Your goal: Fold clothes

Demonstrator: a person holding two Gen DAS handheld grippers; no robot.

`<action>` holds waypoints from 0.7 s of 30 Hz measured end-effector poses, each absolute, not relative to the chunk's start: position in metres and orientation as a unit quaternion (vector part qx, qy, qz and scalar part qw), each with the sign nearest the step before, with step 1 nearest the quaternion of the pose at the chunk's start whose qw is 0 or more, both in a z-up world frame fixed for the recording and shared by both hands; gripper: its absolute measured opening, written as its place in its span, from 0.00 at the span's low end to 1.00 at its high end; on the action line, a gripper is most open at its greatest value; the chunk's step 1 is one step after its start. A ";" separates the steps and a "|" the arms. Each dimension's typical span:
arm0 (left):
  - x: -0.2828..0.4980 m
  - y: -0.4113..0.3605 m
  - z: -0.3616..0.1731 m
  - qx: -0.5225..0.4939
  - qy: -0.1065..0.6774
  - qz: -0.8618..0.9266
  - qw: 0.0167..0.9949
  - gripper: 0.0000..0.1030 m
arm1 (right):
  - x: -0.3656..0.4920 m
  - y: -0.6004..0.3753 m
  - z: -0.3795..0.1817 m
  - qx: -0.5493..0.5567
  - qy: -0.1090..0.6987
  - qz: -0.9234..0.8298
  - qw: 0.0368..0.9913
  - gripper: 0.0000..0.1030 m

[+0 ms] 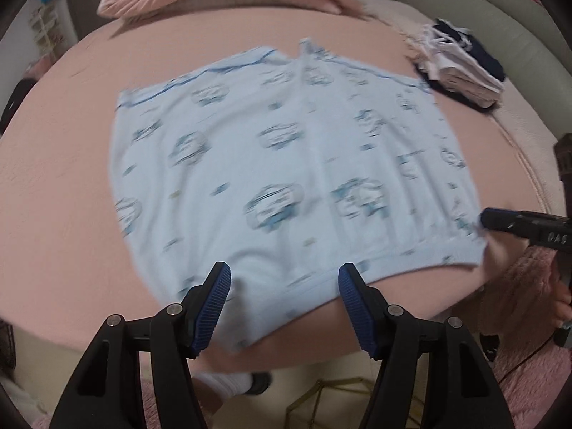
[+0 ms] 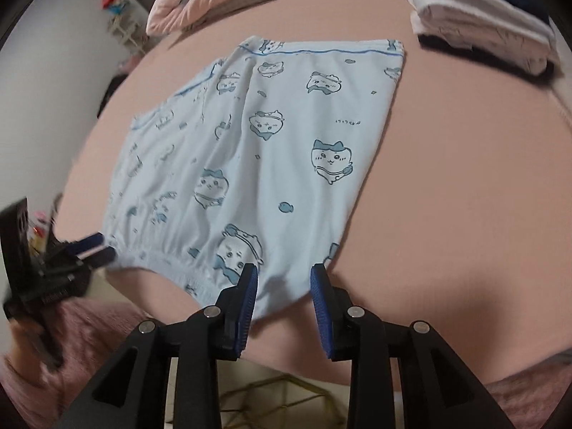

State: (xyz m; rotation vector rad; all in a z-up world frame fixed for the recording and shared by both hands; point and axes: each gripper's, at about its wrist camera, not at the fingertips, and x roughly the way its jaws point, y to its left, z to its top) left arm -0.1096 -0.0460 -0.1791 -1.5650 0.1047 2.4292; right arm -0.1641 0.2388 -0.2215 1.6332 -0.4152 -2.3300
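Left wrist view motion-blurred: shorts print unreadable ahead of the fingers. Right gripper cut off by frame edge, grip state n/a. Folded pile past fingers cropped at top.

We read little: pale letters "DAS" on the black body of the right gripper, seen right of our left fingers; the garment's tiny print stays illegible.

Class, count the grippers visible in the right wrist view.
2: the right gripper at bottom centre over the shorts' waistband, the left gripper at the left edge.
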 end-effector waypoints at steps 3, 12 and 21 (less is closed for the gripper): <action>-0.111 -0.051 -0.177 -0.544 0.027 0.829 0.124 0.60 | -0.159 0.229 -0.225 0.570 -0.129 -0.799 0.138 0.29; -0.123 -0.075 -0.167 -0.554 -0.017 0.824 0.121 0.60 | -0.142 0.241 -0.230 0.574 -0.190 -0.787 0.127 0.31; -0.158 -0.076 -0.169 -0.535 -0.030 0.833 0.137 0.60 | -0.164 0.250 -0.250 0.571 -0.310 -0.752 0.111 0.34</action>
